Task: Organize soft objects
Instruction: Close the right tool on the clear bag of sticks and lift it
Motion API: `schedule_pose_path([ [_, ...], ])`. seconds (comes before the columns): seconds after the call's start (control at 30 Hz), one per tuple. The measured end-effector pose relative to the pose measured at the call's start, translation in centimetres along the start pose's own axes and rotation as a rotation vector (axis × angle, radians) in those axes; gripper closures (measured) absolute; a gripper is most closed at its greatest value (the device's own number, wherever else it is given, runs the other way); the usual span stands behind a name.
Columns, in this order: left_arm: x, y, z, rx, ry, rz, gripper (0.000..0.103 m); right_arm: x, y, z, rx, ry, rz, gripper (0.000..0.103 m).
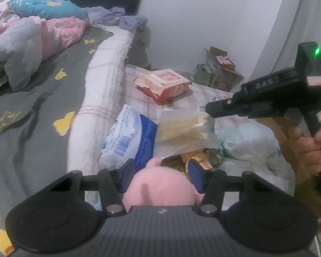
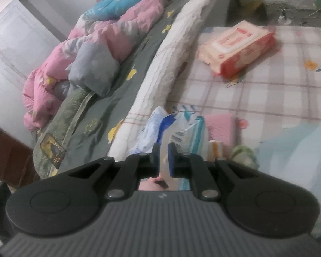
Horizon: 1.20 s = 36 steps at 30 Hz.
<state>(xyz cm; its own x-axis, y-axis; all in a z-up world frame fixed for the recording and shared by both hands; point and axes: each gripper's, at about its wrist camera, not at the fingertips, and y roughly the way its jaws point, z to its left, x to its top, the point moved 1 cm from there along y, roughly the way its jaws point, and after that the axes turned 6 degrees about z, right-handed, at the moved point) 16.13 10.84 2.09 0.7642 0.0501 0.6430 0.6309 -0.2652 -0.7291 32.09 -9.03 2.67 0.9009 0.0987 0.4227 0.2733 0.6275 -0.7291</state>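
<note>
In the left wrist view my left gripper (image 1: pixel 161 168) has its blue pads pressed against both sides of a pink plush toy (image 1: pixel 160 186), just above a heap of soft packs. To the right, my right gripper (image 1: pixel 208 109), held by a person's hand (image 1: pixel 316 150), pinches the top edge of a clear plastic bag (image 1: pixel 182 128) with yellowish contents, which hangs over the heap. In the right wrist view my right gripper (image 2: pixel 164 150) has its pads almost together on the thin clear bag (image 2: pixel 186 132).
A blue-and-white pack (image 1: pixel 128 141) leans on the raised bed's white edge (image 1: pixel 100 81). A pink wipes pack (image 1: pixel 162 83) lies on the checked mat (image 2: pixel 267 90). White bags (image 1: pixel 250 143) sit right; cardboard boxes (image 1: pixel 220 68) stand by the wall. Rumpled quilts (image 2: pixel 85 57) cover the bed.
</note>
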Motion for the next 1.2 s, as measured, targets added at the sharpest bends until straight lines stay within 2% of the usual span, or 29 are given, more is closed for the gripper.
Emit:
schedule_pose_path([
  [0.17, 1.1, 2.0, -0.1, -0.013, -0.034, 0.015, 0.061, 2.7, -1.0, 0.2, -0.043, -0.029, -0.022, 0.083],
  [0.2, 1.3, 2.2, -0.2, -0.012, -0.036, 0.013, 0.062, 3.5, -1.0, 0.5, -0.047, -0.043, -0.024, 0.081],
  [0.27, 1.7, 2.8, -0.2, -0.009, -0.041, 0.009, 0.062, 5.1, -0.7, 1.0, -0.047, -0.072, -0.016, 0.071],
  [0.33, 2.0, 3.3, -0.3, -0.010, -0.041, 0.010, 0.062, 6.7, 0.1, 1.5, -0.050, -0.086, -0.002, 0.068],
  [0.43, 2.3, 3.9, -0.5, -0.013, -0.034, 0.016, 0.062, 8.7, 2.3, 2.5, -0.037, -0.120, 0.059, 0.057],
  [0.63, 2.3, 4.7, -0.7, -0.026, -0.024, 0.044, 0.062, 10.1, 8.3, 3.3, -0.069, -0.202, 0.265, 0.041],
  [0.73, 1.8, 4.7, -0.4, -0.037, -0.034, 0.066, 0.062, 9.3, 10.1, 2.7, -0.113, -0.218, 0.346, 0.040],
  [0.83, 1.4, 4.5, -0.1, -0.057, -0.036, 0.081, 0.062, 8.1, 10.2, 1.4, -0.113, -0.217, 0.395, 0.041],
  [0.9, 1.3, 4.2, -0.1, -0.067, -0.032, 0.084, 0.062, 7.4, 9.3, 0.6, -0.087, -0.202, 0.393, 0.045],
  [0.97, 1.2, 3.9, -0.2, -0.087, -0.030, 0.086, 0.062, 7.1, 7.9, 0.1, -0.064, -0.188, 0.380, 0.055],
  [1.07, 1.1, 3.4, -0.8, -0.125, -0.011, 0.085, 0.053, 6.3, 6.1, -0.7, -0.033, -0.159, 0.361, 0.067],
  [1.2, 0.8, 3.0, -2.0, -0.176, 0.000, 0.096, 0.044, 4.7, 4.6, -1.6, -0.036, -0.131, 0.332, 0.069],
])
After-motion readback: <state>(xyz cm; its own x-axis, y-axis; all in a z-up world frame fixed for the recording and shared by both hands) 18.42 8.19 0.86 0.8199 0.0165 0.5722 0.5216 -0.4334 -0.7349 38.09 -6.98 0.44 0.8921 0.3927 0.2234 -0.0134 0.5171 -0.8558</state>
